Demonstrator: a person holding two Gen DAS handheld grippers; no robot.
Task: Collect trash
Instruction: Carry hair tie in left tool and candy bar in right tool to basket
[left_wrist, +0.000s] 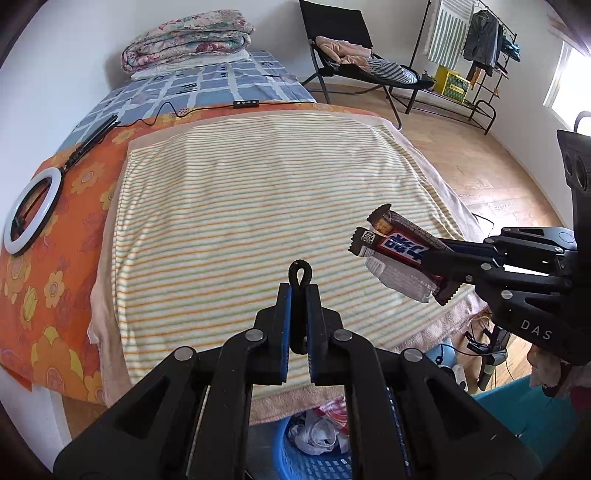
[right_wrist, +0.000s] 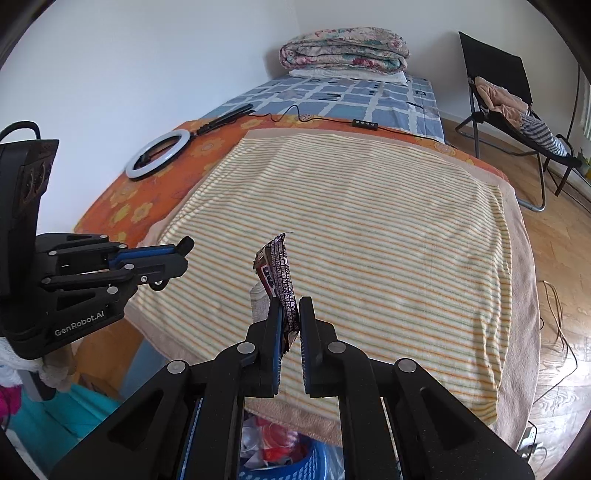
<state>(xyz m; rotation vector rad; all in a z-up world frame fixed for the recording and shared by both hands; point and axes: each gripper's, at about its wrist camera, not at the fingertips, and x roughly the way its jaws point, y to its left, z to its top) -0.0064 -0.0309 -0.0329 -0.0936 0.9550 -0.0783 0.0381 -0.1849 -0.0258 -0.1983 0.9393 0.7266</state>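
Note:
My right gripper is shut on a bundle of snack wrappers, a brown and red candy wrapper with a pale one under it, held above the striped towel near the bed's front edge. The wrappers and the right gripper also show at the right of the left wrist view. My left gripper is shut on a small black loop over the towel; it shows at the left in the right wrist view. A blue basket with crumpled trash sits on the floor below the bed edge, also in the right wrist view.
A ring light with its cable lies on the orange floral sheet at left. Folded quilts sit at the bed's far end. A black chair with clothes and a clothes rack stand on the wooden floor. A teal bin is lower right.

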